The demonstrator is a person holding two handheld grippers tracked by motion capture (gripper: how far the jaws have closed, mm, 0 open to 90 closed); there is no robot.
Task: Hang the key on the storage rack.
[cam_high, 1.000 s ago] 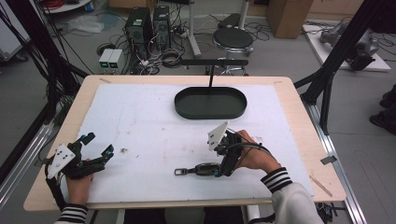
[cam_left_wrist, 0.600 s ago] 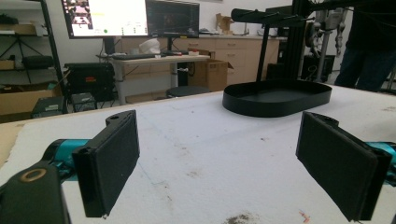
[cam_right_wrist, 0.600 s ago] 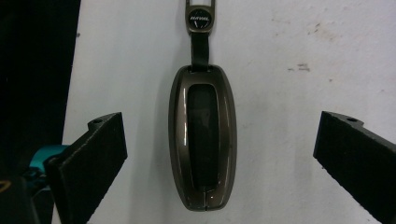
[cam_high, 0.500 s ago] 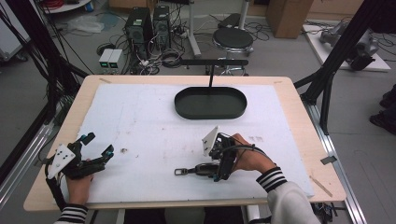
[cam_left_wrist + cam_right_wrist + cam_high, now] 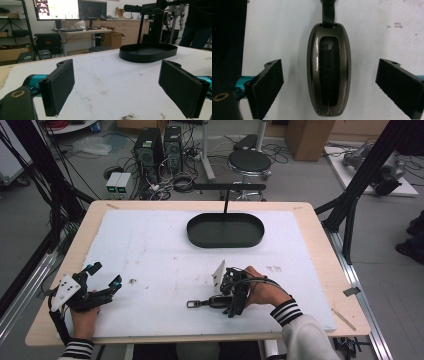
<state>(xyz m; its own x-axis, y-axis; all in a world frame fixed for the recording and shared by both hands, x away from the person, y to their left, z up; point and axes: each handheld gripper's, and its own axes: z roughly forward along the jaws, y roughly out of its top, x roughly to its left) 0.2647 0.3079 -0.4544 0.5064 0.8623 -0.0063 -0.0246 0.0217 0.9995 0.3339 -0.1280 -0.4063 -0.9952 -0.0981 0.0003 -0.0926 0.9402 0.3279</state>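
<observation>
Fingers, high view: the right gripper point(image 5: 234, 296) points down over a dark key fob point(image 5: 212, 303) near the table's front edge; its jaw gap cannot be read from here. The left gripper point(image 5: 100, 285) rests at the front left with its fingers spread, holding nothing.
Tray, high view: a black oval tray point(image 5: 225, 231) sits well apart, toward the far side of the white mat point(image 5: 165, 255).
Fingers, left gripper view: both pads point(image 5: 60, 87) stand wide apart over bare mat, with the tray far ahead.
Fingers, right gripper view: the pads point(image 5: 268, 83) are spread either side of the fob point(image 5: 328, 67), touching neither flank.
Risk, slip: the fob's glossy, rounded shell could squirt out lengthwise if the pads close on its taper.
Risk, strap: the strap point(image 5: 328, 12) at its top end may drag or snag on lifting.
Risk, height: closing too high would likely only graze the fob's curved top.
</observation>
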